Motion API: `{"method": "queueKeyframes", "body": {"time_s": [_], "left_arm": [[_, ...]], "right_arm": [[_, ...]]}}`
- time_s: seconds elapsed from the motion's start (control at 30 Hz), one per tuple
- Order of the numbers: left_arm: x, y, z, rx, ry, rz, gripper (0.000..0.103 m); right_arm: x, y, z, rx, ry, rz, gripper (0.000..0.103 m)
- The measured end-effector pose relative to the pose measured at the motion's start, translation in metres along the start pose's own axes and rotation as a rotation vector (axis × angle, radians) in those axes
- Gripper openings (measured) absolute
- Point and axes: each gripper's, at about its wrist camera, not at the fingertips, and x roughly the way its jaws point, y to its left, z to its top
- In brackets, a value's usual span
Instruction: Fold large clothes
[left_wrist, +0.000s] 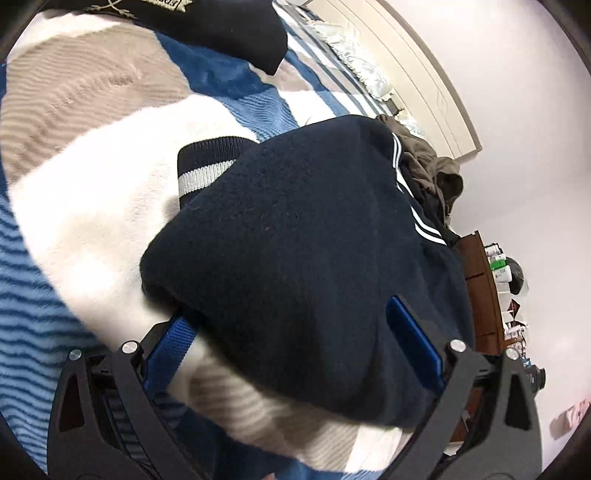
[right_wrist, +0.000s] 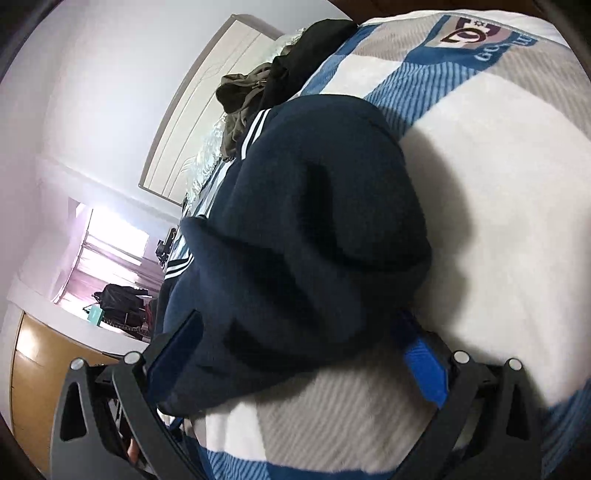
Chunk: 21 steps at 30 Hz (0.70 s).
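Note:
A navy fleece garment (left_wrist: 306, 240) with white-striped ribbed trim (left_wrist: 201, 177) lies bunched on a blue, white and beige striped blanket (left_wrist: 92, 206). My left gripper (left_wrist: 291, 332) is open, its blue fingers (left_wrist: 413, 339) spread wide around the garment's near edge, one finger under the cloth. In the right wrist view the same garment (right_wrist: 314, 229) fills the middle. My right gripper (right_wrist: 295, 354) is open too, with its blue fingers (right_wrist: 421, 365) on either side of the garment's bulky near fold.
A heap of olive and black clothes (left_wrist: 432, 166) lies at the bed's far end, seen also in the right wrist view (right_wrist: 251, 92). Another dark garment (left_wrist: 221, 33) lies on the blanket. A brown shelf with bottles (left_wrist: 491, 277) stands by the wall. A wooden cabinet (right_wrist: 40, 369) and window (right_wrist: 110, 251) are beyond.

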Motion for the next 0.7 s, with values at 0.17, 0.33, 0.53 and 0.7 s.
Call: {"method": "queueKeyframes", "body": {"time_s": [0.17, 0.33, 0.53, 0.7], "left_arm": [[0.006, 0.001, 0.005, -0.062, 0.005, 0.003, 0.097], [0.000, -0.006, -0.001, -0.096, -0.017, -0.001, 0.097], [0.001, -0.015, 0.000, -0.098, -0.062, 0.056, 0.097], [-0.007, -0.026, 0.000, -0.010, -0.101, 0.162, 0.097]], "right_arm": [[0.007, 0.000, 0.008, 0.050, 0.004, 0.013, 0.099], [0.014, -0.002, 0.013, 0.146, 0.007, 0.014, 0.099], [0.019, 0.004, 0.013, 0.197, 0.003, -0.053, 0.099], [0.004, 0.008, 0.003, 0.204, 0.001, -0.028, 0.099]]}}
